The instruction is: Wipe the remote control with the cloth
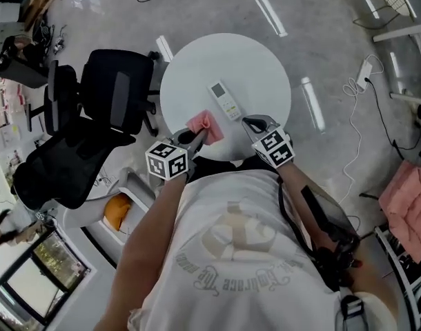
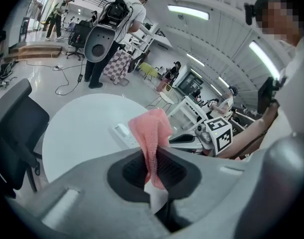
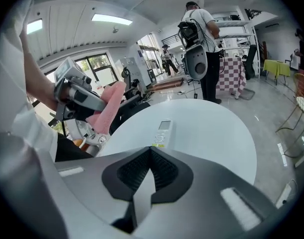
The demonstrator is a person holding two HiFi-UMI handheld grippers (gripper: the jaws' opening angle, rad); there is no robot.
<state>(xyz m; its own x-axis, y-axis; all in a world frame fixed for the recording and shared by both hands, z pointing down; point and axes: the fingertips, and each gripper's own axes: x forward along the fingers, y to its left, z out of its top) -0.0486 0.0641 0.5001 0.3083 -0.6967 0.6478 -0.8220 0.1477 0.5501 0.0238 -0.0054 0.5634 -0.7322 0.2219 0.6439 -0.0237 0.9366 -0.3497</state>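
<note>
Where the floor borders the left edge of the round white tabletop [image 1: 266,61], a black office chair [image 1: 103,105] stands just beside it.

Left hand-held gripper [image 2: 153,169]: positioned at the near edge of the tabletop, left of centre. Its jaws are closed on a pink cloth [image 2: 151,131]. The pads pinch a narrow fold of the cloth, and the rest of the fabric stands out beyond the jaw tips in a loose bunch. The head view places the cloth over the near edge of the tabletop. No view settles whether the fabric touches the surface.

Remote control [image 1: 225,100]: white, with a small display at its far end and keys below. It lies flat near the middle of the tabletop, slightly toward the near edge, with its long axis running from far left to near right. It is just beyond and to the right of the cloth, apart from it. Neither gripper touches it.

Right hand-held gripper [image 3: 150,152]: positioned at the near edge of the tabletop, right of the remote control's near end and close to it. Its jaws are pressed fully together with nothing between them.

A white power strip [image 1: 366,67] with its cable lies on the floor, well apart from the right edge of the tabletop.
</note>
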